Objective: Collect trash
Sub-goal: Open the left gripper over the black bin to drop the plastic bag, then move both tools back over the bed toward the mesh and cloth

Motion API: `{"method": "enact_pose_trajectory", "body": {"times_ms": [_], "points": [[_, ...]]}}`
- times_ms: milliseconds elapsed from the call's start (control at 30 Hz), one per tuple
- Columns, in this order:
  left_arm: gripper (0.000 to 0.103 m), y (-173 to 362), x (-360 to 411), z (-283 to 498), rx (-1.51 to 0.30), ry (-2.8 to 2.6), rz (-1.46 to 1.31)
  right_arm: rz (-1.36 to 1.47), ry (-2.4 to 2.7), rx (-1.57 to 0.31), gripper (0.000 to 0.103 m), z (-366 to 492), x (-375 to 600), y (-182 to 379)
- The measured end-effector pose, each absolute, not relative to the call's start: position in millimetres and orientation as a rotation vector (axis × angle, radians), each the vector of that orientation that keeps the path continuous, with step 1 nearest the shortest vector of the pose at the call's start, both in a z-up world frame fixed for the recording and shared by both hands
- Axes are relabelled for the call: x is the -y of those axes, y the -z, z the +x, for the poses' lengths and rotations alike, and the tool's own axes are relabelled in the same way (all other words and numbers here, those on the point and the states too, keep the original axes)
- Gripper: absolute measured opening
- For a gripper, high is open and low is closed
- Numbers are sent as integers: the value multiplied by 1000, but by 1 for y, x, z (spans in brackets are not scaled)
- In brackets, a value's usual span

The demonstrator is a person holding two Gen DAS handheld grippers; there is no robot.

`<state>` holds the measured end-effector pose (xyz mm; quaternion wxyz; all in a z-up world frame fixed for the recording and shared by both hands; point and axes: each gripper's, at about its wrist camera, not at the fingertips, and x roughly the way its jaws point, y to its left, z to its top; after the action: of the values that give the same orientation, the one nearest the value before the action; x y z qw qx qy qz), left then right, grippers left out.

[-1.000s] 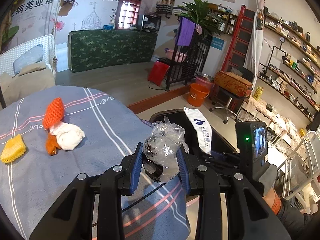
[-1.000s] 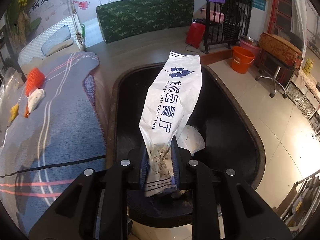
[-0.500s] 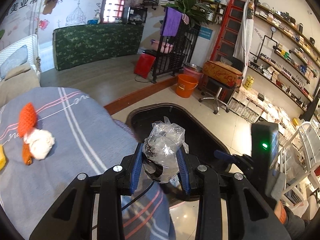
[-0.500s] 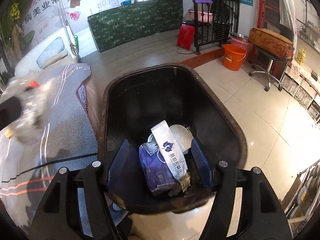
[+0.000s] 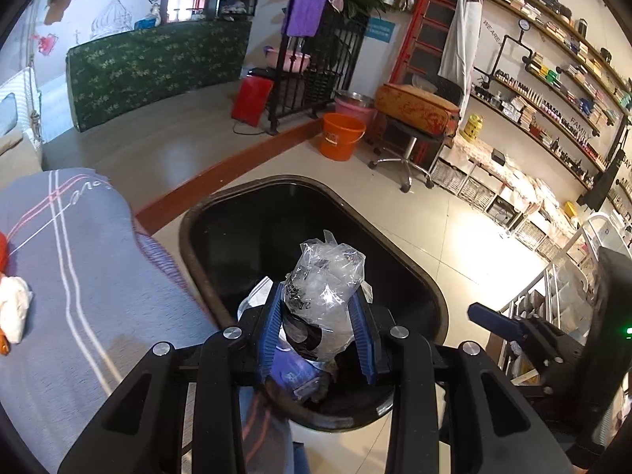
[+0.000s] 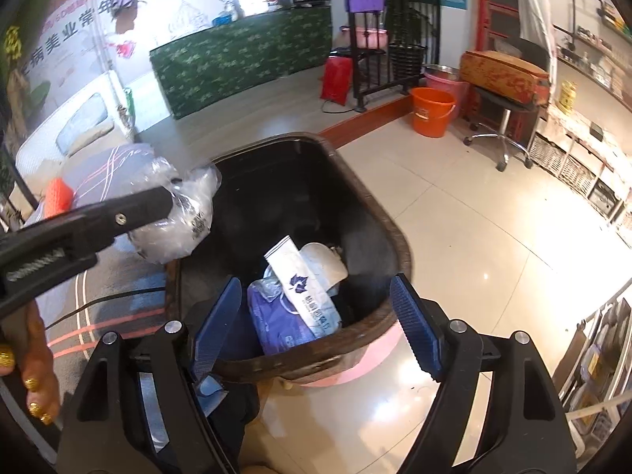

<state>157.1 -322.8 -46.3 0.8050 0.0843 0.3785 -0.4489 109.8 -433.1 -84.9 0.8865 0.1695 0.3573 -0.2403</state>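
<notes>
Holding a crumpled clear plastic bag (image 5: 322,296) tight, the left hand-held gripper (image 5: 319,330) has come over the black bin (image 5: 395,252). The right hand-held gripper (image 6: 316,328) has just been opening; nothing sits between its pads now. Its white paper packet (image 6: 304,288) has dropped into the bin at 6 o'clock, beside a purple packet (image 6: 276,324). The bag looks next. Farther off, at 9 o'clock, lies the bed (image 5: 79,268).

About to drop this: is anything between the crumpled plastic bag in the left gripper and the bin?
Nothing visible. The plastic bag, clamped in the left gripper, hangs over the open bin.
</notes>
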Motion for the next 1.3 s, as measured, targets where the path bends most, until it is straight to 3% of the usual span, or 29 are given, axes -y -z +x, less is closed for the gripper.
{"method": "enact_pose_trajectory", "body": {"times_ms": [367,433,500,533,667,900,1300], "points": [[35,60,349,161,-864,976,223,383,550,-744,78,90,447,88],[41,63,352,163,-878,966,232,389,553,-746,78,89,450,88],[62,64,355,164,-888,962,237,390,557,-749,78,88,451,89],[67,63,355,163,-884,959,235,391,559,-751,78,88,452,89],[81,59,351,162,-863,952,234,392,566,-751,78,86,453,90],[93,45,334,158,-782,895,218,392,550,-763,78,92,451,92],[96,31,295,159,-714,806,193,377,498,-778,78,110,430,90]]}}
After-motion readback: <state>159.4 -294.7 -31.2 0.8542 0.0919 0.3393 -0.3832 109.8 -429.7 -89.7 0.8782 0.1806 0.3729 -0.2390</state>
